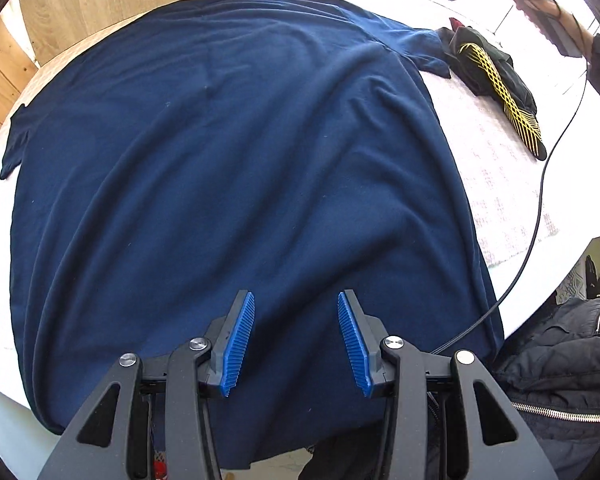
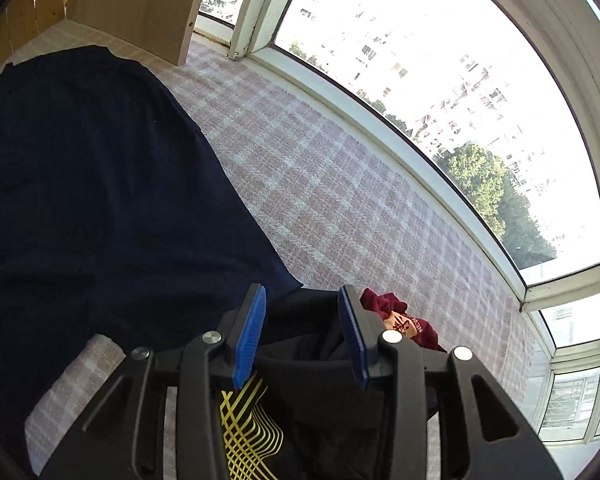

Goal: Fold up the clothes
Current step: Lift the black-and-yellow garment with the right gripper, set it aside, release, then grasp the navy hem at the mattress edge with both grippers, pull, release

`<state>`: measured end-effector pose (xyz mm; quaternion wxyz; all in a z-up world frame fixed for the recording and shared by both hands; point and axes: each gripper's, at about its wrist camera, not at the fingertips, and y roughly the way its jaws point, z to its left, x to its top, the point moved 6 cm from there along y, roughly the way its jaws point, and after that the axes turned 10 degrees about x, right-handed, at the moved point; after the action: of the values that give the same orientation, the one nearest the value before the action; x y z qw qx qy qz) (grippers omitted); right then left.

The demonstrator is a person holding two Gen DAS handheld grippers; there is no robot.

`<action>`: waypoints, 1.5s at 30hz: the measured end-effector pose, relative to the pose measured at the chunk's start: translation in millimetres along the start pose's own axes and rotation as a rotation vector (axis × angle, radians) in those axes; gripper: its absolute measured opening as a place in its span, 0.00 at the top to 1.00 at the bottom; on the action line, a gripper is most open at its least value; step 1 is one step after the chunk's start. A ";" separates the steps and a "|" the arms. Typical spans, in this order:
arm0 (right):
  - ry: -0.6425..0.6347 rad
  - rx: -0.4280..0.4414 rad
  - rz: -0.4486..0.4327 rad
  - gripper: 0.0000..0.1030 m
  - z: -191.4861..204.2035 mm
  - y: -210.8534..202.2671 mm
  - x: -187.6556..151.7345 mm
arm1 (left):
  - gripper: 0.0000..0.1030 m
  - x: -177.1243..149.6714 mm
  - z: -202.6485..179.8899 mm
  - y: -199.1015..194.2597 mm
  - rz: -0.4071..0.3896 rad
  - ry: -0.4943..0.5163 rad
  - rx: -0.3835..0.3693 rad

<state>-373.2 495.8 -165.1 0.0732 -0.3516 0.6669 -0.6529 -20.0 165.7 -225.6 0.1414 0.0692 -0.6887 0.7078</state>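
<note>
A large navy blue shirt (image 1: 228, 168) lies spread flat over the pale checked bed cover (image 1: 496, 184), back up, with loose wrinkles. My left gripper (image 1: 296, 300) hovers open over the shirt's near hem, nothing between its blue pads. In the right wrist view the same navy shirt (image 2: 92, 184) fills the left side. My right gripper (image 2: 302, 292) stands open above a black garment with yellow line pattern (image 2: 248, 432); its fingers hold nothing. That black and yellow garment (image 1: 500, 84) lies at the shirt's far right sleeve in the left wrist view.
A maroon garment (image 2: 400, 320) lies just beyond the black one. A black cable (image 1: 540, 216) runs across the cover on the right. A person's dark padded jacket (image 1: 560, 360) is at lower right. Wooden panels (image 1: 132, 0) stand behind; a large window (image 2: 440, 80) borders the cover.
</note>
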 end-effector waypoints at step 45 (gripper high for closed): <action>0.621 0.136 0.077 0.64 352.3 -6.1 -358.0 | 0.96 -190.3 251.9 37.2 0.024 0.033 -0.142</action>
<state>90.9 409.9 -337.1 -0.0857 -0.1045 0.6249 -0.7689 125.4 -105.2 -306.3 0.1489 0.0391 -0.7355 0.6598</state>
